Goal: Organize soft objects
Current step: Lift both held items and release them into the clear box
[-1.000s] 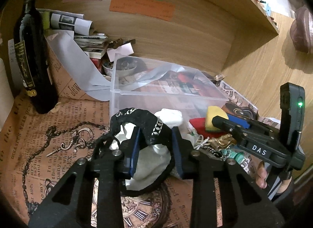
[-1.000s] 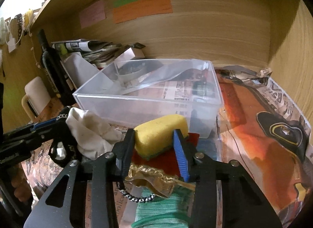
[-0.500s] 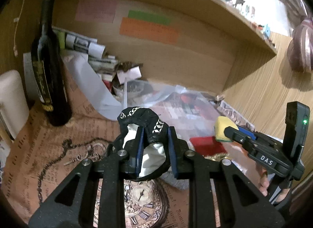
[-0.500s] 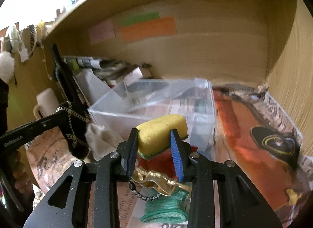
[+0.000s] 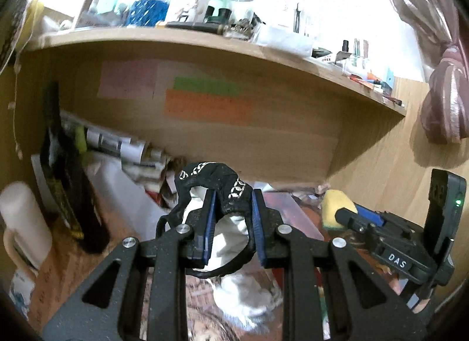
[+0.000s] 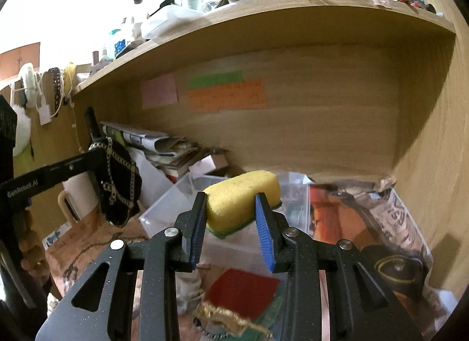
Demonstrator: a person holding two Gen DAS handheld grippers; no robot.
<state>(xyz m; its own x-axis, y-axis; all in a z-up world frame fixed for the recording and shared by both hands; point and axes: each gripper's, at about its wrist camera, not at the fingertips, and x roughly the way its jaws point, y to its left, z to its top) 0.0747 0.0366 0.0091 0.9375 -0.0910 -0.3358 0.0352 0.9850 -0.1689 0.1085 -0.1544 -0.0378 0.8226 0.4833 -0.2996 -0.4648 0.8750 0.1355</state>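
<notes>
My left gripper (image 5: 233,218) is shut on a black pouch with a chain strap and white lining (image 5: 218,182), held up in the air. It also shows at the left of the right wrist view (image 6: 118,185). My right gripper (image 6: 230,223) is shut on a yellow sponge with a green underside (image 6: 243,197), held above the near edge of a clear plastic box (image 6: 164,209). The sponge also shows in the left wrist view (image 5: 334,204). A white cloth (image 5: 243,297), a red cloth (image 6: 243,288) and a gold-trimmed piece (image 6: 222,316) lie on the desk below.
A dark bottle (image 5: 63,182) and a white mug (image 5: 22,221) stand at the left. Rolled papers (image 6: 152,147) are piled at the back. A shelf (image 6: 263,18) crowded with small items runs overhead. A wooden wall (image 6: 433,165) closes the right side.
Both grippers have risen, carrying the pouch and the sponge up off the desk. The sponge now hangs over the box's near edge. The white cloth stayed on the desk.
</notes>
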